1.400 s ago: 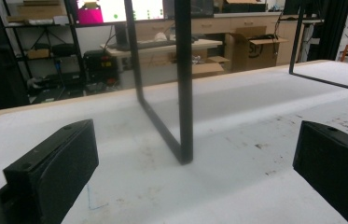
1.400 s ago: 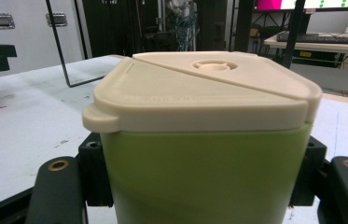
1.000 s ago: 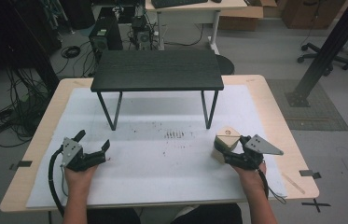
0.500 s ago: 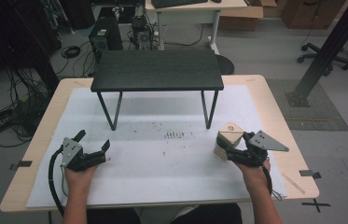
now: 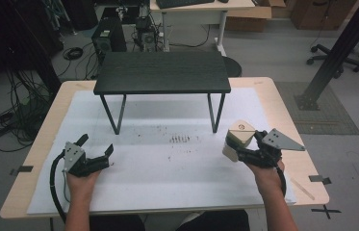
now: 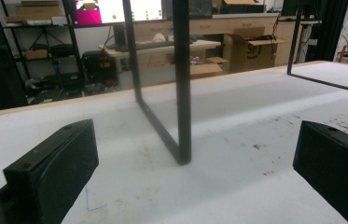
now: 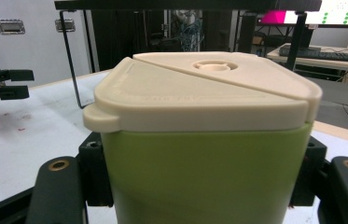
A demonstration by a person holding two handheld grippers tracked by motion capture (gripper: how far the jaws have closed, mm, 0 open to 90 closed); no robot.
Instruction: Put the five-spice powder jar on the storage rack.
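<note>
- Right gripper (image 5: 238, 149) fingers clamped on green container (image 7: 204, 177), cream lid (image 7: 199, 93) on.
- Likely rigid, light, smooth-walled; best held mid-body.
- Left gripper (image 5: 95, 153) fingers apart, empty, over tabletop (image 5: 167, 168).

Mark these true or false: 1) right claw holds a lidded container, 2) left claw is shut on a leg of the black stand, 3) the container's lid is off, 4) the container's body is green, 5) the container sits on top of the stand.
1) True: the right claw is shut on the container.
2) False: the left claw is open, and the stand leg is apart from it.
3) False: the cream lid is on.
4) True.
5) False: it is in the claw, in front of the stand.
</note>
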